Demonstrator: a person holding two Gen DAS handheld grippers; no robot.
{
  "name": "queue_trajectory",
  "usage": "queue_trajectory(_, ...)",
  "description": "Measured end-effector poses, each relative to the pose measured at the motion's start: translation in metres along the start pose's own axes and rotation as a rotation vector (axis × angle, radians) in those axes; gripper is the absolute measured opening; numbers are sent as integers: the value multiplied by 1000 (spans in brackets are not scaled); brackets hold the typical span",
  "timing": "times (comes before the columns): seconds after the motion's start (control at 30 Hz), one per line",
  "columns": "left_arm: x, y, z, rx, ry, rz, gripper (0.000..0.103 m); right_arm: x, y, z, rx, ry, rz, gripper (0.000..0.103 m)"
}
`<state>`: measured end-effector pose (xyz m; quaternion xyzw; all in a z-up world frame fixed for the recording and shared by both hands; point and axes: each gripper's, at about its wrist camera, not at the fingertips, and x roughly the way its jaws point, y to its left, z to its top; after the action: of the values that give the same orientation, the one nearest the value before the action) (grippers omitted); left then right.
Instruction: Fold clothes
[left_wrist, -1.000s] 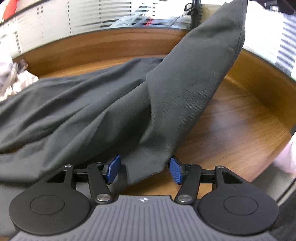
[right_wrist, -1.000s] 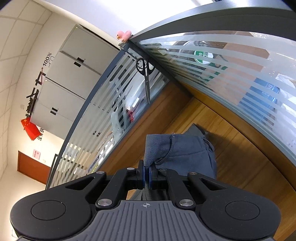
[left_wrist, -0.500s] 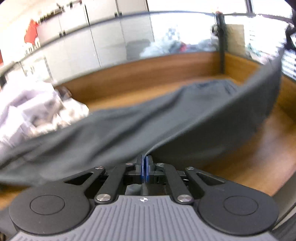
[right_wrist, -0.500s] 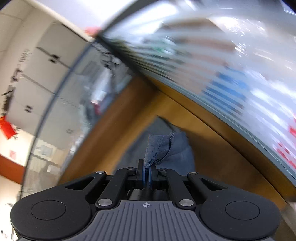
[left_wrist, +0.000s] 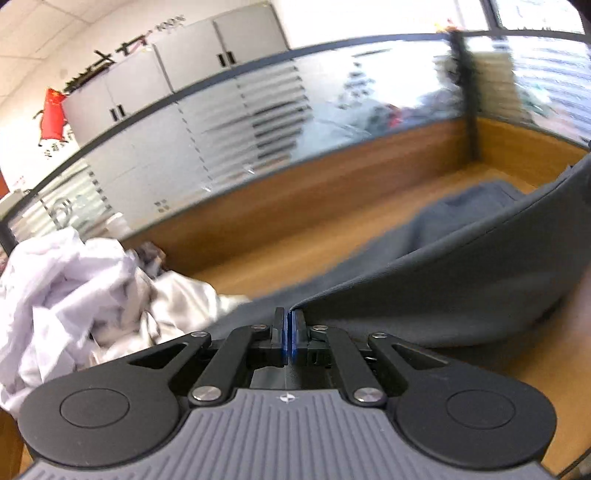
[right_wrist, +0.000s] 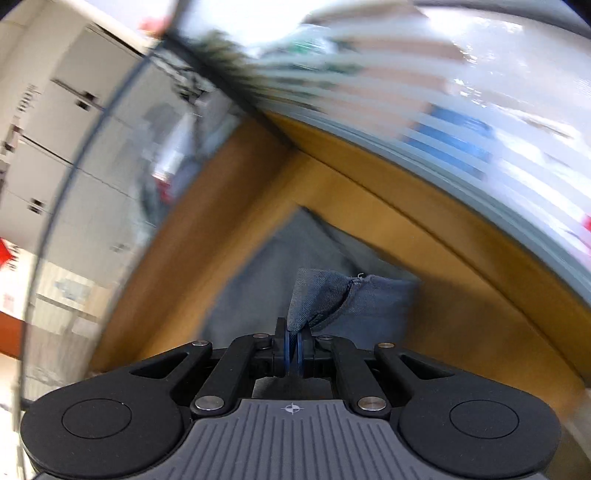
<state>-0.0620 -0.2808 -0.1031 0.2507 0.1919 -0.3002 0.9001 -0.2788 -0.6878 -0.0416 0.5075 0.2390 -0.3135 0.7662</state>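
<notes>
A dark grey garment (left_wrist: 443, 280) stretches from my left gripper (left_wrist: 289, 332) up and to the right, lifted off the wooden desk (left_wrist: 295, 254). The left gripper is shut on an edge of this cloth, which comes out between the blue pads. In the right wrist view my right gripper (right_wrist: 294, 345) is shut on a hemmed corner of the same garment (right_wrist: 325, 299), which looks blue-grey here and hangs down toward the desk corner. The rest of the cloth below both grippers is hidden.
A crumpled pile of white clothes (left_wrist: 74, 295) lies at the left of the desk. Wooden partition walls topped with frosted striped glass (left_wrist: 240, 122) enclose the desk at the back and right. Grey cabinets (right_wrist: 55, 122) stand beyond the glass.
The left gripper closed on the garment's edge and rose with it, swinging left so the white pile came into view. The right gripper, still gripping its corner, sank a little toward the desk.
</notes>
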Motion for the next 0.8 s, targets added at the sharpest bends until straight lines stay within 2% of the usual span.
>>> queue_trajectory(0.2,53,58,70,-17,-112,60,1,30,91,42,-44,-108,135,6)
queue_trajectory(0.33,79,93,126,-6,-228,92,1,37,145,73,-67,-188,192,6)
queue_trajectory(0.47,86,125,192,-10,-367,106,1,29,189,106,-56,-272,261,6)
queue_trajectory(0.6,72,151,252,3,-503,104,1,5,218,126,-58,-353,333,6)
queue_trajectory(0.7,54,159,272,49,-528,48,1,-14,224,130,-80,-402,351,6)
queue_trajectory(0.8,41,149,253,152,-495,-21,1,-17,203,124,-72,-391,326,6)
